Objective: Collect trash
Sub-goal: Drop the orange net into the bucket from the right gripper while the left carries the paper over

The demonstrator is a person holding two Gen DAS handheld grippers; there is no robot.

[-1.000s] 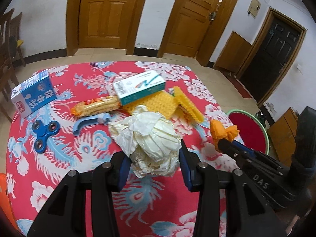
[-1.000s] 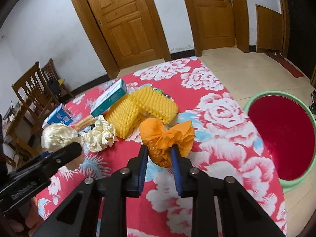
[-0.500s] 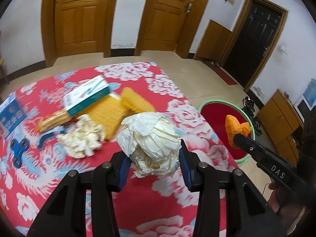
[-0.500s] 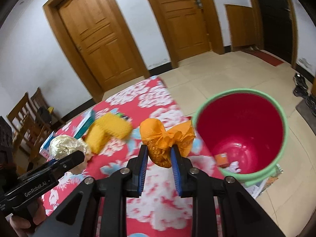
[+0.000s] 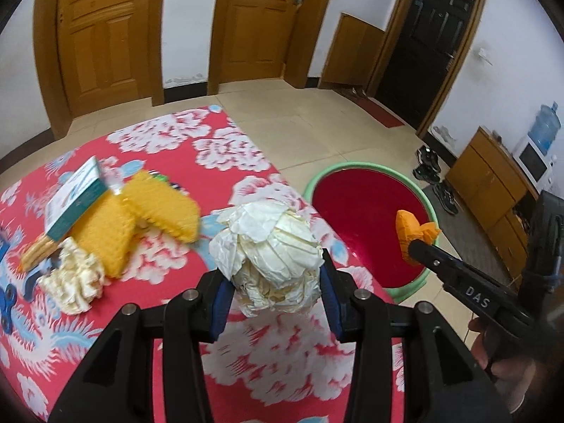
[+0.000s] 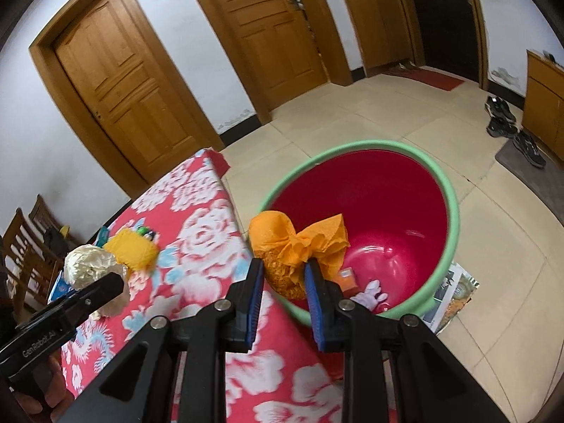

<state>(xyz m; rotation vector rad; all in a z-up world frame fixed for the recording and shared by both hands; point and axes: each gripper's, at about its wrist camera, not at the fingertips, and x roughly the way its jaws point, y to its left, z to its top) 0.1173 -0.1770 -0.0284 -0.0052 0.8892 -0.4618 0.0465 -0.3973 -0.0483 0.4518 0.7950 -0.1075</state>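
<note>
Over floral red cloth (image 5: 169, 317), left claw (image 5: 275, 303) grips crinkled white paper ball (image 5: 271, 253), right claw (image 6: 282, 296) pinches orange tissue wad (image 6: 296, 246).

Even, soft indoor light; strong fisheye bending, dark corners (vignette); slight motion blur on tabletop clutter.

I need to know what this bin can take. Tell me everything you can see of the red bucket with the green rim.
The bucket is a round, smooth tub, plastic by the look, red inside with a pale green rim. It stands upright and open on the tiled floor, close beside the table, on printed paper. At its bottom lie a small orange box and a white scrap. The right gripper holds an orange wad at its near rim.
</note>
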